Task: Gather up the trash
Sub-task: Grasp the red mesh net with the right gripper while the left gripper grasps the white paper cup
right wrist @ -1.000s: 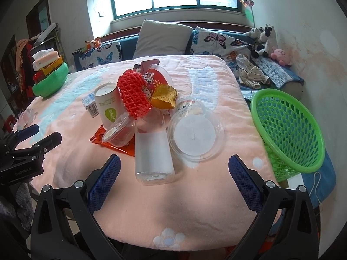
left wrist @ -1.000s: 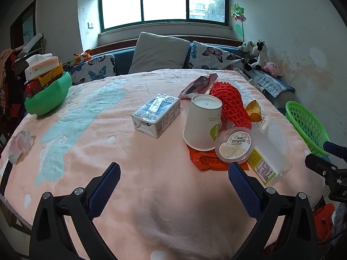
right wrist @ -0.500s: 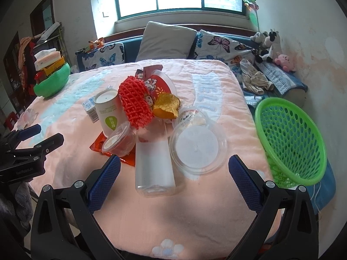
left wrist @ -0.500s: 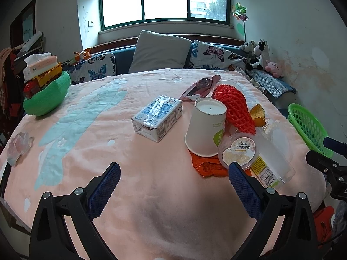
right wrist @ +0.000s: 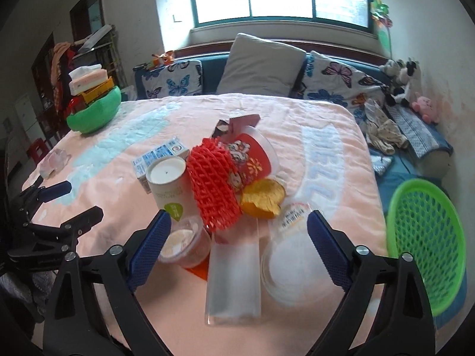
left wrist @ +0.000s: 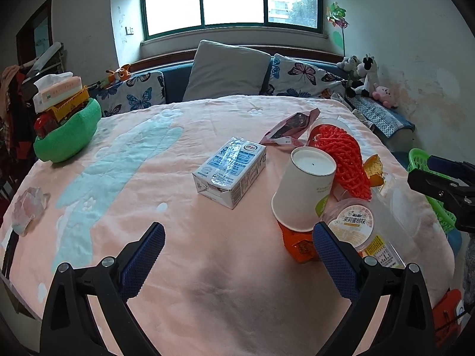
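Both grippers hovering with fingers spread, holding nothing.
Left gripper (left wrist: 237, 252) and right gripper (right wrist: 237, 237) are facing the trash pile (right wrist: 219, 190) lying near the table's (left wrist: 207, 281) right edge; green basket (right wrist: 427, 243) is sitting just beyond that edge.

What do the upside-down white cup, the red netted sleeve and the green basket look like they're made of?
White cup: likely matte paper, with a seamed base rim.
Red netted sleeve: apparently soft foam mesh, puffy open lattice.
Green basket: glossy molded plastic, perforated wall.

The orange wrapper (left wrist: 298, 244) lies mostly hidden under the paper cup (left wrist: 302, 191); the green basket (right wrist: 427, 246) is partly hidden behind the right fingers (right wrist: 329, 253).
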A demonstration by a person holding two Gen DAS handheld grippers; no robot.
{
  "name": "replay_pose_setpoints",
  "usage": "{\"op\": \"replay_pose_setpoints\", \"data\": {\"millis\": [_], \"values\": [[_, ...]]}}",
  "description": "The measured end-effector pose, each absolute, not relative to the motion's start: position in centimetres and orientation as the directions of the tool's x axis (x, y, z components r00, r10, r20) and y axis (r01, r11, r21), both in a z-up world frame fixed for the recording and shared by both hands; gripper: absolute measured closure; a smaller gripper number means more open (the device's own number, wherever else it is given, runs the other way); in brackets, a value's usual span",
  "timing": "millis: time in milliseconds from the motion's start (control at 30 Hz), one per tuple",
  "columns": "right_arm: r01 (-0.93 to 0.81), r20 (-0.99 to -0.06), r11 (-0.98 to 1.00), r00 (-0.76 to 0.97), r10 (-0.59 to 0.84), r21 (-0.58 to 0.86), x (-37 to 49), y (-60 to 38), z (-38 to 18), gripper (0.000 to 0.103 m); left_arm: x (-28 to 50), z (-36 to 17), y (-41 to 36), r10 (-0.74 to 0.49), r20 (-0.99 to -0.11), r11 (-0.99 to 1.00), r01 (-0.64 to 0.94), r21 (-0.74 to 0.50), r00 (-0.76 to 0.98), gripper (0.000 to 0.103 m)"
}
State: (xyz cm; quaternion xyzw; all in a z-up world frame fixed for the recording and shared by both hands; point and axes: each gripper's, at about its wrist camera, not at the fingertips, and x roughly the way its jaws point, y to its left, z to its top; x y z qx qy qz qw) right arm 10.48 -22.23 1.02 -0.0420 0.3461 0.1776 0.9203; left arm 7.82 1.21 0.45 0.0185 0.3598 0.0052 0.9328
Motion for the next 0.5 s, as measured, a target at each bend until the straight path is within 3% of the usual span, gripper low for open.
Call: {"op": "replay_pose_setpoints", "data": {"millis": [200,500], "values": [[-0.416,-0.666,0.909,0.667,0.334,0.04,13.9,-19.9,0.6,0.021,9.1,0.1,1.9,0.02,-0.684,1.0,0.0,0.029,0.729,0.007],[-0.467,-0.713,0.882,0.6,0.363,0.055,18.1,-18.0,-1.3,0.041,10.9,-0.4,1.8,-0.004,-0.698,0.999,0.036,0.031,0.716,0.007]]}}
